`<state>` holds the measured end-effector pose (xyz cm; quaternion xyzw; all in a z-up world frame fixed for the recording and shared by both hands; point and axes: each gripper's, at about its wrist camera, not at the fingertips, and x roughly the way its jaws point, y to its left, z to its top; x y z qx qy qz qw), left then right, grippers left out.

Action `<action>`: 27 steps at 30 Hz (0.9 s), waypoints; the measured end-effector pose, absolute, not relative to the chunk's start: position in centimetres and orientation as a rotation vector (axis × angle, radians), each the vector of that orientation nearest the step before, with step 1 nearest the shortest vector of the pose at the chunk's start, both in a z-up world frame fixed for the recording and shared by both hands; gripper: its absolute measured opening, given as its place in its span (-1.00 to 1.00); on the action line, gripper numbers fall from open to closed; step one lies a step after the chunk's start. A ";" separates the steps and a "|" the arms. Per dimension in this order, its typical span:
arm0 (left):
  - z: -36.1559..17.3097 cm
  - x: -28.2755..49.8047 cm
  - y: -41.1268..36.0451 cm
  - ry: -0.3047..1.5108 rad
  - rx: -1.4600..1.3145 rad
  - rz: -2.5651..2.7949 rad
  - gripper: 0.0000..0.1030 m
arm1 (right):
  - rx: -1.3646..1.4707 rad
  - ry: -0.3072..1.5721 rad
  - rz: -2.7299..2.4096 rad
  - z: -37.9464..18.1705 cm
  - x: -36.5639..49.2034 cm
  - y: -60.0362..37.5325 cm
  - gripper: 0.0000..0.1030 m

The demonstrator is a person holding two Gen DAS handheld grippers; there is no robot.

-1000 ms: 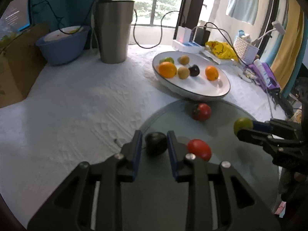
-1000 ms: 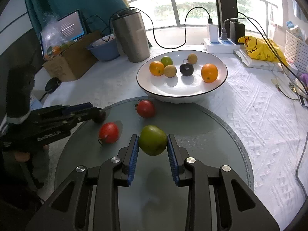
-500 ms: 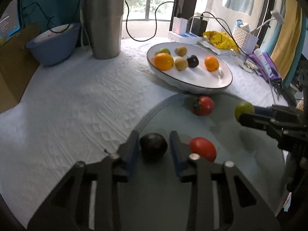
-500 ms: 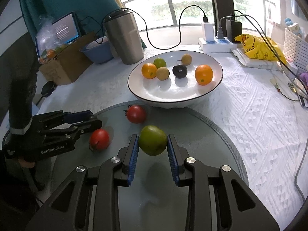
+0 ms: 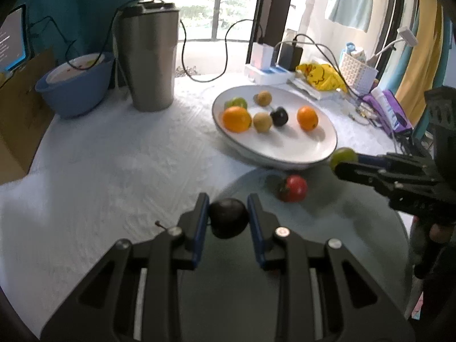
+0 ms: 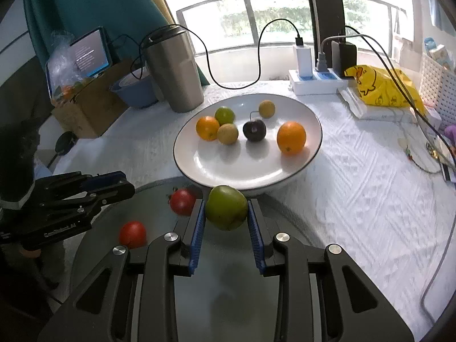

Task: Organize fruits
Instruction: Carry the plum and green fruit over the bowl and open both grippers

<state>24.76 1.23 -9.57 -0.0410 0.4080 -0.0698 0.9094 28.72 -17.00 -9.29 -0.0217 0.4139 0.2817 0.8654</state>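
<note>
- The white bowl (image 6: 309, 154) stood on the white cloth, holding two oranges, a green fruit, two tan fruits and a dark one
- The right gripper (image 6: 226, 222) was clamped on a green apple (image 6: 226, 207), lifted just before the bowl's near rim
- The left gripper (image 5: 228, 219) was clamped on a dark plum (image 5: 228, 218) between its blue pads, above the glass disc (image 5: 342, 228)
- Two red tomatoes (image 6: 182, 201) lay on the disc, apart from both grippers

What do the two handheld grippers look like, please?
Both the left gripper and the right gripper have matte black angular frames with silver screws and blue ribbed pads. White lettering, too blurred to read, marks the left gripper's side.
</note>
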 end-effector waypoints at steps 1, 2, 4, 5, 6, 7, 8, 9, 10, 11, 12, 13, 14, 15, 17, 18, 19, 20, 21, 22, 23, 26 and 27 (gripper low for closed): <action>-9.4 24.9 1.1 0.836 -0.085 -0.148 -0.44 | -0.045 0.866 0.591 -9.3 29.0 -17.0 -0.38; -9.1 25.2 1.0 0.830 -0.085 -0.152 -0.44 | -0.045 0.865 0.592 -9.3 29.3 -16.9 -0.38; -8.7 25.8 0.6 0.818 -0.084 -0.167 -0.44 | -0.043 0.860 0.597 -9.2 29.7 -16.8 -0.38; -8.6 26.0 0.4 0.815 -0.082 -0.173 -0.44 | -0.042 0.857 0.599 -9.1 29.9 -16.7 -0.38; -8.5 26.4 0.1 0.812 -0.080 -0.181 -0.44 | -0.041 0.855 0.602 -9.1 30.3 -16.6 -0.38; -8.4 26.6 -0.1 0.809 -0.079 -0.187 -0.44 | -0.040 0.853 0.604 -9.1 30.4 -16.6 -0.38; -8.3 26.9 -0.3 0.807 -0.077 -0.194 -0.44 | -0.041 0.852 0.605 -9.1 30.6 -16.5 -0.38; -8.3 27.3 -0.6 0.803 -0.073 -0.203 -0.44 | -0.041 0.851 0.606 -9.1 30.8 -16.4 -0.38; -8.2 27.5 -0.9 0.802 -0.072 -0.209 -0.44 | -0.041 0.850 0.606 -9.1 31.1 -16.3 -0.38; -8.1 27.8 -1.0 0.801 -0.071 -0.214 -0.44 | -0.041 0.850 0.606 -9.1 31.2 -16.2 -0.38; -8.1 28.2 -1.3 0.799 -0.069 -0.220 -0.44 | -0.040 0.850 0.607 -9.2 31.5 -16.2 -0.38; -8.2 28.6 -1.5 0.800 -0.068 -0.224 -0.44 | -0.039 0.851 0.606 -9.2 31.7 -16.2 -0.38; -8.2 28.8 -1.6 0.800 -0.067 -0.226 -0.44 | -0.038 0.853 0.606 -9.4 32.0 -16.1 -0.38; -8.3 29.1 -1.7 0.802 -0.065 -0.229 -0.44 | -0.038 0.855 0.603 -9.5 32.2 -16.1 -0.38; -8.6 29.6 -1.8 0.807 -0.066 -0.230 -0.44 | -0.037 0.860 0.596 -9.7 32.6 -16.1 -0.38; -8.7 29.9 -1.8 0.811 -0.066 -0.232 -0.44 | -0.033 0.861 0.596 -9.7 32.7 -16.2 -0.38; -8.8 30.2 -1.8 0.815 -0.067 -0.233 -0.44 | -0.028 0.862 0.594 -9.8 32.8 -16.3 -0.38; -8.9 30.3 -1.8 0.817 -0.067 -0.233 -0.44 | -0.026 0.862 0.592 -9.8 32.9 -16.3 -0.37; -9.1 30.5 -1.9 0.821 -0.067 -0.233 -0.44 | -0.024 0.863 0.589 -9.9 32.9 -16.4 -0.37; -9.1 30.6 -1.9 0.823 -0.067 -0.234 -0.44 | -0.023 0.863 0.584 -9.9 33.1 -16.5 -0.36; -9.2 30.8 -2.0 0.824 -0.066 -0.235 -0.44 | -0.020 0.864 0.579 -10.0 33.1 -16.6 -0.35; -9.2 31.2 -2.2 0.828 -0.069 -0.238 -0.44 | -0.009 0.855 0.570 -9.8 33.1 -16.9 -0.22; -9.3 31.3 -2.3 0.829 -0.072 -0.240 -0.44 | -0.007 0.854 0.569 -9.7 33.1 -17.1 -0.22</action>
